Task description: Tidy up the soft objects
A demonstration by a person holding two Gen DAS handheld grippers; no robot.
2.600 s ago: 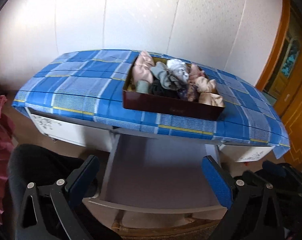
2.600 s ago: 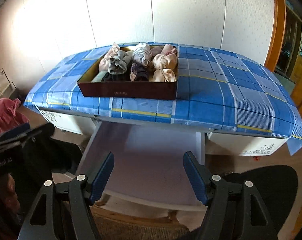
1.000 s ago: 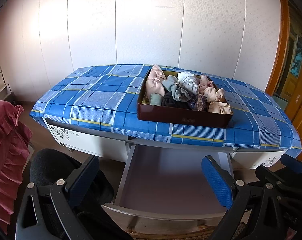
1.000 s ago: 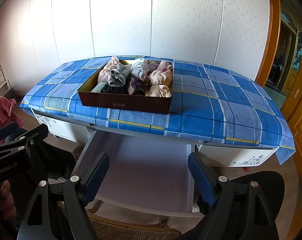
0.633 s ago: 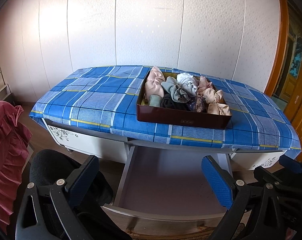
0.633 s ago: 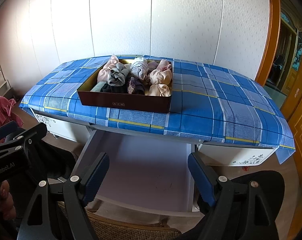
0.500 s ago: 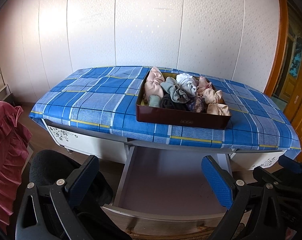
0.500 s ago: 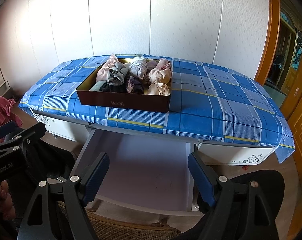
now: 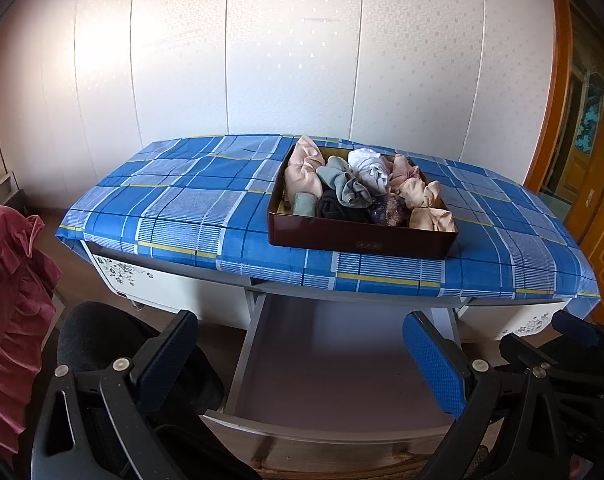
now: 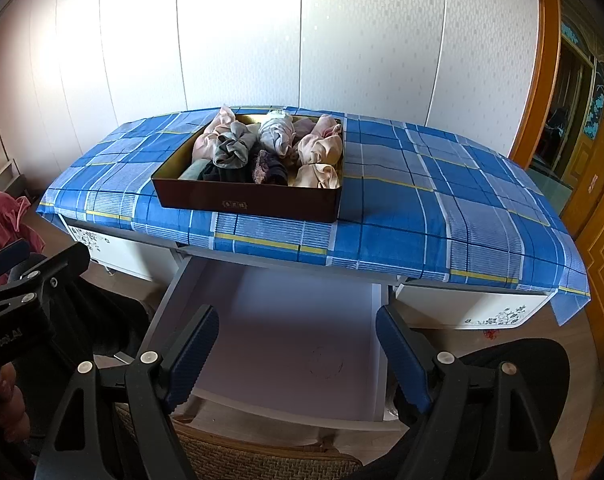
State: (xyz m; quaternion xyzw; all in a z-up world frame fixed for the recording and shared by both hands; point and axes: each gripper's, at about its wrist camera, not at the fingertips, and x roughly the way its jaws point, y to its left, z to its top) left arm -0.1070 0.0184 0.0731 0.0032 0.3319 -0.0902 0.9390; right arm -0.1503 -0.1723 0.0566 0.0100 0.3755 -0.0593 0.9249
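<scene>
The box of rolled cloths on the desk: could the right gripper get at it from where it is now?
Probably yes. The right gripper is open and empty, the box has no lid, and only the open drawer lies between them, below the path. It must first travel forward.

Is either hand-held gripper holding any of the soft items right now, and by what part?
Nothing is held. The left hand-held gripper and right hand-held gripper are open over the pulled-out drawer; the rolled clothes sit in the box.

Bright wall (image 9: 302, 60) glare, sharp, fisheye-bent edges, dark corners
</scene>
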